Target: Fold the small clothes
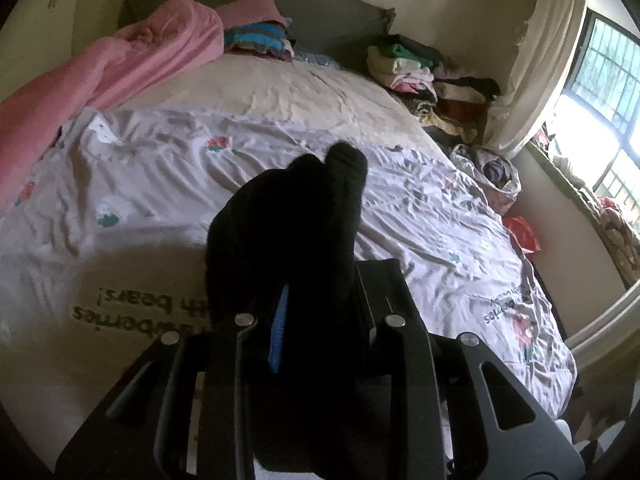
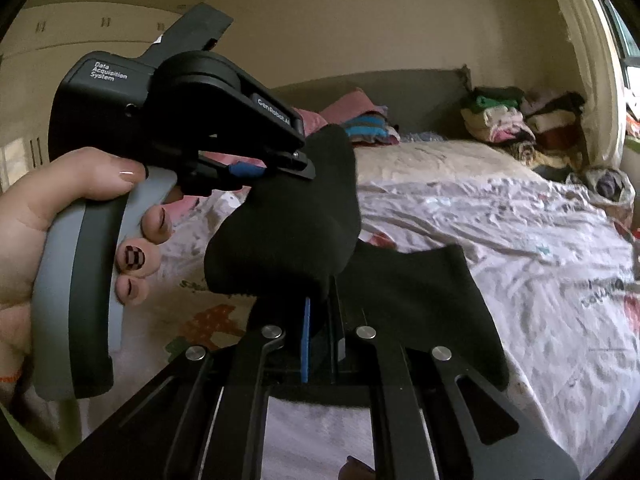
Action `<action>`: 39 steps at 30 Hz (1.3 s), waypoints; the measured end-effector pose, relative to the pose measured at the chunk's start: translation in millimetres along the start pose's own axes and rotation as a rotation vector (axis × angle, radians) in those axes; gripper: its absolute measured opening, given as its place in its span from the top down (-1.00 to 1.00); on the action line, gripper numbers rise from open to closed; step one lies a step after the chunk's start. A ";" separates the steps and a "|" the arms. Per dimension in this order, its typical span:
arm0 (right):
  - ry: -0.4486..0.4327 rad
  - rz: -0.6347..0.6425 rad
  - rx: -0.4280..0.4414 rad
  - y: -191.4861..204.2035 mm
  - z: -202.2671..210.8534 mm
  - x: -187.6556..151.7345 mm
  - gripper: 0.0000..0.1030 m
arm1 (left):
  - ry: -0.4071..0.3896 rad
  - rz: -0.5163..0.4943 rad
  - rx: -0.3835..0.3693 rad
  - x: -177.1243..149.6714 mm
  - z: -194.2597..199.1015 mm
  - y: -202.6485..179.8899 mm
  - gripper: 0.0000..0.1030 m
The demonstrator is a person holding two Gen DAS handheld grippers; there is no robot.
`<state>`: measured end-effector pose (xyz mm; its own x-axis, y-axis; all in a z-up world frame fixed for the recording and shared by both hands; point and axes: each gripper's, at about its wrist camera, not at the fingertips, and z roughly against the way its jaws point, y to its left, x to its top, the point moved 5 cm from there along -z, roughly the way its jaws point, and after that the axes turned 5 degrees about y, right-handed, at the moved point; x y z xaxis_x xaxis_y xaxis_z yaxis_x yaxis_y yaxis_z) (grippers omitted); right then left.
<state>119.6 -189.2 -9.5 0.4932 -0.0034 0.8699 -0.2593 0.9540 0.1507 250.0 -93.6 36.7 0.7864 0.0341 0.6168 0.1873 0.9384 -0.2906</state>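
Grippers, left (image 2: 280,172) and right (image 2: 320,320), clamp one black sock (image 2: 288,224) (above bed (image 2: 520,240)).

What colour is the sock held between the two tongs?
Plain black sock, clearest in the right wrist view.

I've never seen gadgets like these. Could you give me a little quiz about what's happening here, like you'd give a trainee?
1. True or false: the black sock lies flat on the bed.
2. What colour is the blanket bunched at the head of the bed? A pink, B green, C yellow.
3. Fill in: the clothes pile at the bed's far corner sits beside the pale ___.
Key: 1 false, the left tool and the right tool both grip it above the bed. 2 A. 3 curtain.
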 end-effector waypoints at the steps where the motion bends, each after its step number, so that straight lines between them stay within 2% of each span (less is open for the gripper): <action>1: 0.007 -0.006 -0.003 -3.1 -0.5 -1.9 0.89 | 0.008 0.003 0.000 -1.7 -4.8 -2.5 0.64; 12: 0.087 -0.097 -0.009 -39.0 -16.5 -24.6 0.89 | 0.106 0.062 -0.023 -15.7 -57.3 -8.0 0.54; 15: 0.118 -0.137 0.000 -48.9 -21.2 -33.4 0.88 | 0.114 0.071 -0.043 -18.9 -65.7 -13.2 0.29; 17: 0.149 -0.184 0.014 -58.2 -26.5 -40.5 0.88 | 0.103 0.087 -0.065 -19.3 -67.3 -14.2 -0.26; 18: 0.166 -0.214 0.024 -62.9 -29.2 -44.7 0.88 | 0.100 0.097 -0.070 -19.5 -68.0 -14.4 -0.40; 19: 0.177 -0.235 0.032 -65.3 -30.3 -47.6 0.87 | 0.095 0.113 -0.096 -19.5 -68.0 -14.2 -0.49; 23: 0.257 -0.384 0.074 -89.6 -40.9 -69.5 0.80 | 0.083 0.135 -0.148 -17.9 -64.5 -13.3 -0.58; 26: 0.276 -0.457 0.128 -100.2 -38.8 -79.6 0.69 | 0.066 0.123 -0.159 -17.5 -55.1 -13.9 -0.64; 29: 0.290 -0.465 0.192 -101.0 -29.7 -78.4 0.27 | 0.055 0.078 -0.132 -20.8 -47.1 -10.4 -0.74; 30: 0.287 -0.463 0.211 -100.4 -25.6 -75.7 -0.04 | 0.051 0.064 -0.114 -23.0 -44.9 -7.7 -0.74; 31: 0.275 -0.461 0.228 -101.2 -19.3 -71.0 -0.23 | 0.047 0.050 -0.089 -27.6 -42.8 -3.3 -0.74; 33: 0.249 -0.459 0.244 -103.1 -10.4 -59.2 -0.26 | 0.047 0.037 -0.076 -33.2 -41.1 3.9 -0.74; 36: 0.217 -0.492 0.243 -116.8 -6.4 -34.3 -0.37 | 0.047 0.015 -0.016 -45.6 -40.9 19.9 -0.74; 39: 0.191 -0.524 0.186 -134.0 -11.1 -3.9 -0.38 | 0.059 -0.016 0.042 -61.7 -43.9 31.4 -0.74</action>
<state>161.7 -313.7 -38.3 0.7315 -0.3897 0.5596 -0.0732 0.7710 0.6326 233.2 -81.2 -42.6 0.8169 -0.0001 0.5768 0.1761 0.9523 -0.2493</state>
